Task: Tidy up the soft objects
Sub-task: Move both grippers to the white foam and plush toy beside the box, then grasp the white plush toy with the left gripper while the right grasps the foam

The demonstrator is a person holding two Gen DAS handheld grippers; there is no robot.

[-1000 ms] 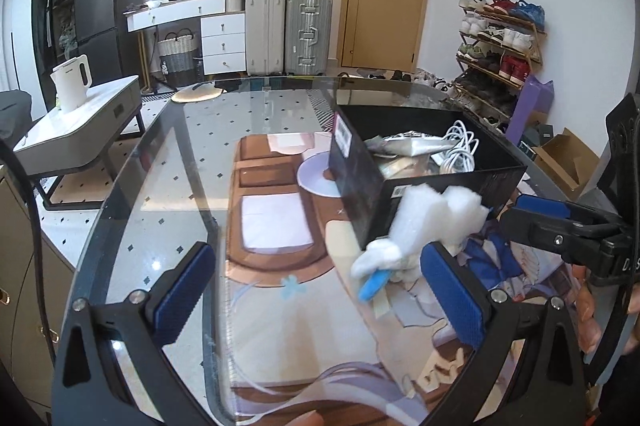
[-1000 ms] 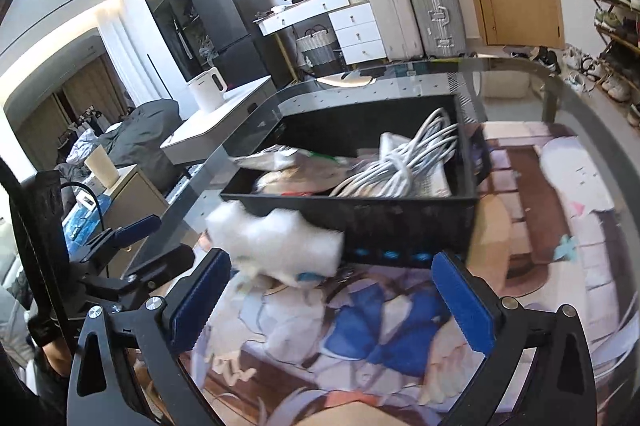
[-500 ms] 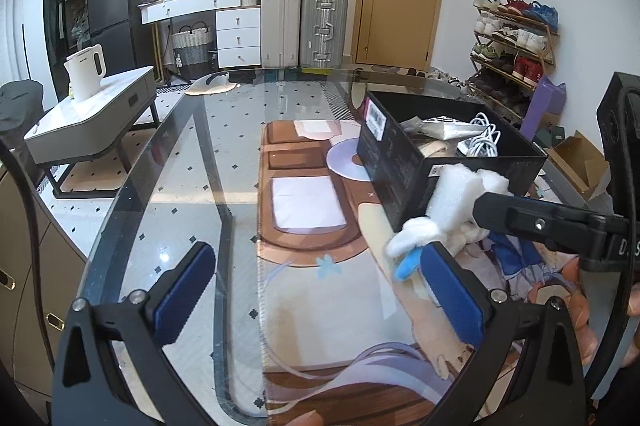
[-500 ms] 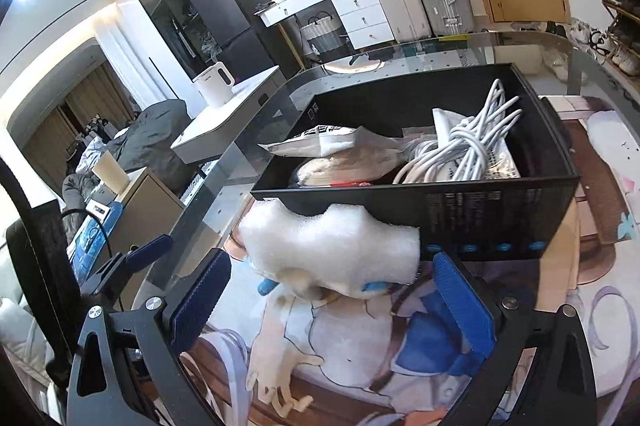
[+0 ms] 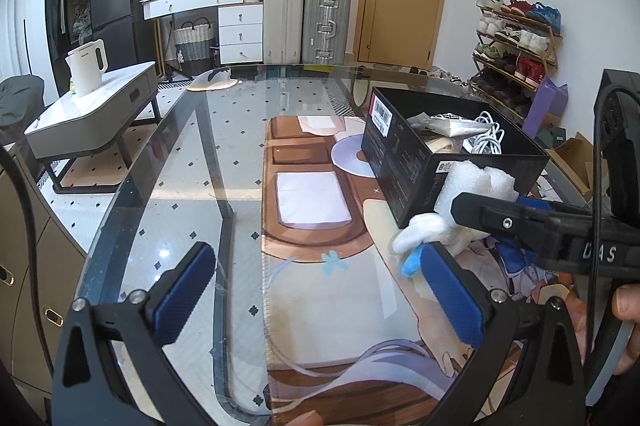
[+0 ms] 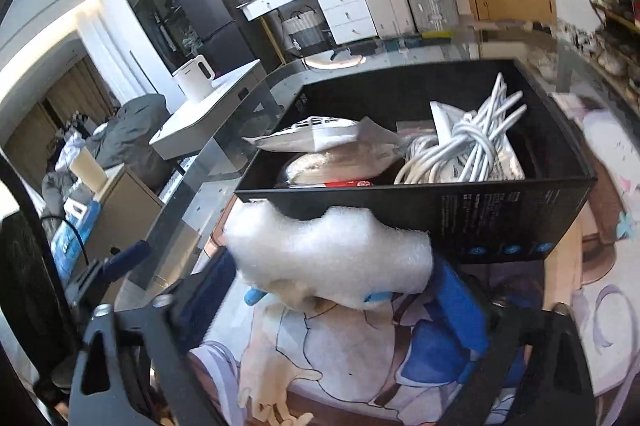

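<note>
Pressing against the near wall of the black box (image 6: 500, 214), which holds a white cable (image 6: 472, 142) and packets, the plush (image 6: 332, 258) sits clenched in your right gripper (image 6: 332, 302), while your left gripper (image 5: 316, 290) gapes empty.

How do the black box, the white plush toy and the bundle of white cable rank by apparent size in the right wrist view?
1. black box, largest
2. white plush toy, though it is nearest the camera, which enlarges it
3. bundle of white cable, smallest
</note>
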